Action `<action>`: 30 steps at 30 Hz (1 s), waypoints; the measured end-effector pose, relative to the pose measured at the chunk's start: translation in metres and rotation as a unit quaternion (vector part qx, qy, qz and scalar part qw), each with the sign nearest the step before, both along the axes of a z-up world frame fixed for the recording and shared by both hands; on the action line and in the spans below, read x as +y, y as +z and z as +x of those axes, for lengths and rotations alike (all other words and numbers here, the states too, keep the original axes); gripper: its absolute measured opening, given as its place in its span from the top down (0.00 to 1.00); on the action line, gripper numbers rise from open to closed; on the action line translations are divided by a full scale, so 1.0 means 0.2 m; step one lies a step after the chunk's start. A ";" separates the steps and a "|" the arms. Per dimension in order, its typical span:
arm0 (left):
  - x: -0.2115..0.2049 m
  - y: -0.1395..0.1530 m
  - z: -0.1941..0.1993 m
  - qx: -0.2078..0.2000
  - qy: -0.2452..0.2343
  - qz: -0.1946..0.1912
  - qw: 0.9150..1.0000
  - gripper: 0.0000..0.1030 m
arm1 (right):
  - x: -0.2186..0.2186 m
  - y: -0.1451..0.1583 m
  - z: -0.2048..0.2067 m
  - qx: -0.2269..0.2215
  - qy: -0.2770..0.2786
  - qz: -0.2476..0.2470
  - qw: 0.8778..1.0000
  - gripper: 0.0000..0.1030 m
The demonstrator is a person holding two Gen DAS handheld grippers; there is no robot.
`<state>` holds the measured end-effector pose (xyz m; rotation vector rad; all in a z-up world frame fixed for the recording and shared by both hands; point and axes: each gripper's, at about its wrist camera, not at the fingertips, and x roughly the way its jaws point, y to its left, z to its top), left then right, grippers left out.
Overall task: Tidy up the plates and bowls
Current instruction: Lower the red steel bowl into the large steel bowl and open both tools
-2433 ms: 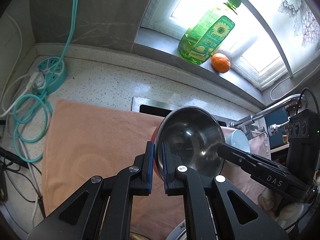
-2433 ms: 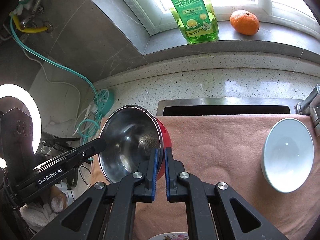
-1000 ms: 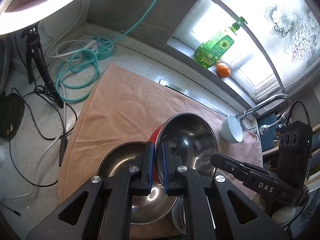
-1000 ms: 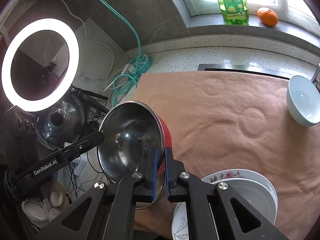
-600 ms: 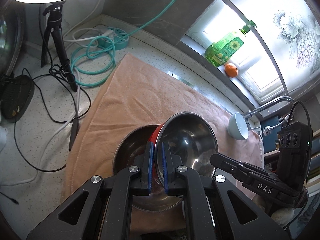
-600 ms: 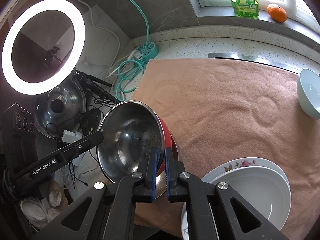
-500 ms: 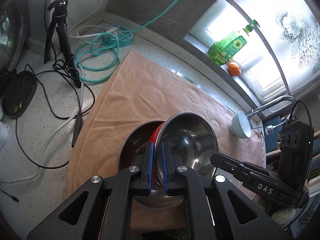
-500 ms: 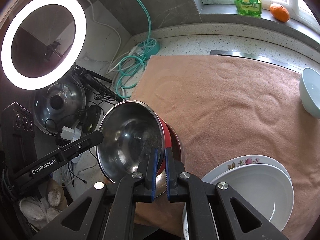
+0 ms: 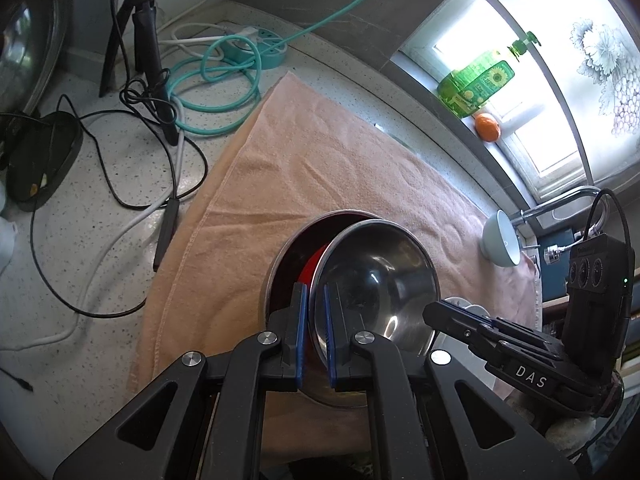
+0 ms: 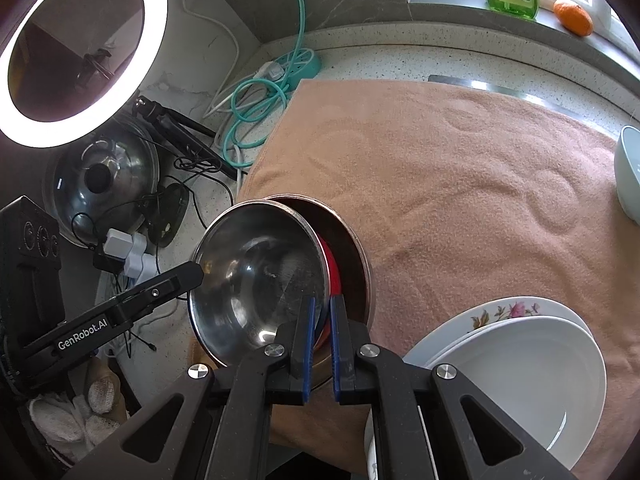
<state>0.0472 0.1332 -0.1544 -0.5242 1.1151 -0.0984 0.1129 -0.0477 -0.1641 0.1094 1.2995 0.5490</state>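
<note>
Both pairs of tongs are clamped on the same steel bowl with a red outside (image 9: 374, 280), one on each side of its rim. The left gripper (image 9: 314, 336) pinches the rim nearest it between its blue pads, and the right gripper (image 10: 322, 340) does the same on the opposite edge, so each tool's black fingers show up across the bowl from the other.

The held bowl is tilted and sits partly inside a larger steel bowl (image 10: 352, 240) that rests on the peach towel (image 9: 320, 152) directly beneath the tongs. Whether the two bowls touch, I cannot tell.

Just to the right of the right gripper, at the near edge of the towel, a plain white plate (image 10: 528, 372) lies stacked on a flowered plate (image 10: 500, 310). Far beyond the tongs, at the towel's right end near the faucet (image 9: 560, 200), a pale blue bowl (image 9: 500, 240) sits.

Off to the left of the tongs, on the speckled counter (image 9: 100, 216), lie a teal power strip (image 10: 300, 64) with coiled cable, a tripod and a lit ring light (image 10: 80, 52). On the windowsill ahead stand a green soap bottle (image 9: 476, 84) and an orange (image 9: 488, 127).
</note>
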 end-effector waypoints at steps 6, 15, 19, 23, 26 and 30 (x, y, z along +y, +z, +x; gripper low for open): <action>-0.01 -0.04 0.00 0.009 -0.003 0.004 1.000 0.94 | 0.02 -0.03 -0.01 -0.005 0.004 -0.017 1.000 0.93; -0.01 -0.08 0.01 0.016 -0.002 0.010 1.000 0.94 | 0.05 -0.06 0.00 -0.008 0.010 -0.030 0.999 0.93; -0.01 -0.08 0.02 0.018 -0.003 0.013 1.000 0.94 | 0.05 -0.06 0.01 -0.008 0.011 -0.034 0.999 0.93; -0.01 -0.10 0.02 0.022 -0.004 0.015 1.000 0.94 | 0.06 -0.08 0.01 -0.008 0.015 -0.038 0.999 0.92; -0.02 -0.11 0.03 0.023 -0.005 0.019 1.000 0.94 | 0.06 -0.09 0.01 -0.009 0.015 -0.042 0.999 0.92; -0.02 -0.11 0.04 0.021 -0.006 0.025 0.999 0.94 | 0.07 -0.09 0.02 -0.014 0.017 -0.047 0.999 0.91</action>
